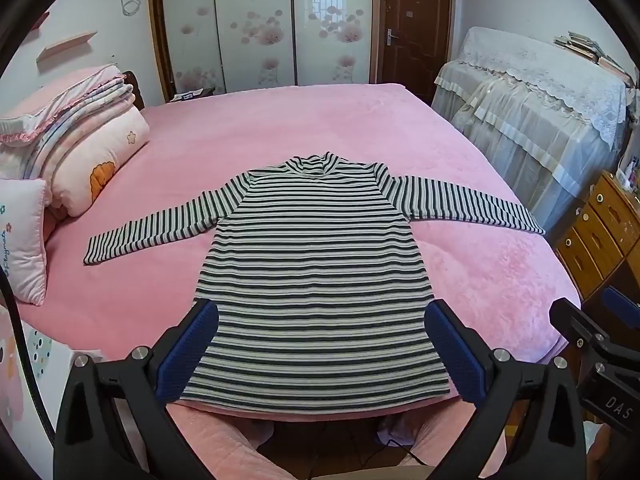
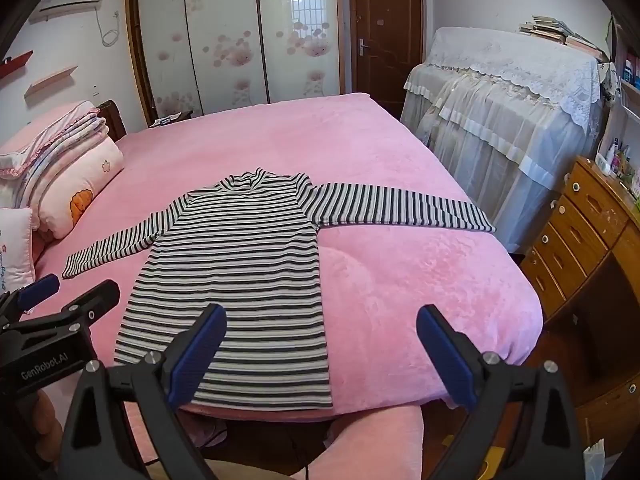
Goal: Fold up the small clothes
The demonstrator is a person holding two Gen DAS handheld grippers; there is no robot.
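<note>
A black-and-white striped long-sleeved top [image 1: 316,264] lies flat on the pink bed [image 1: 280,128], collar away from me, both sleeves spread out to the sides, hem at the near edge. My left gripper [image 1: 322,320] is open and empty, hovering above the hem, its blue pads spanning the top's width. In the right wrist view the top [image 2: 236,264] lies left of centre. My right gripper [image 2: 320,328] is open and empty, above the hem's right corner and the bare blanket [image 2: 420,280]. The left gripper [image 2: 44,320] shows at that view's left edge.
Folded quilts and pillows [image 1: 76,152] are stacked at the bed's left. A lace-covered piece of furniture [image 1: 540,112] stands at the right, with a wooden drawer chest [image 2: 580,240] nearer me. Wardrobe doors [image 1: 256,24] stand behind the bed.
</note>
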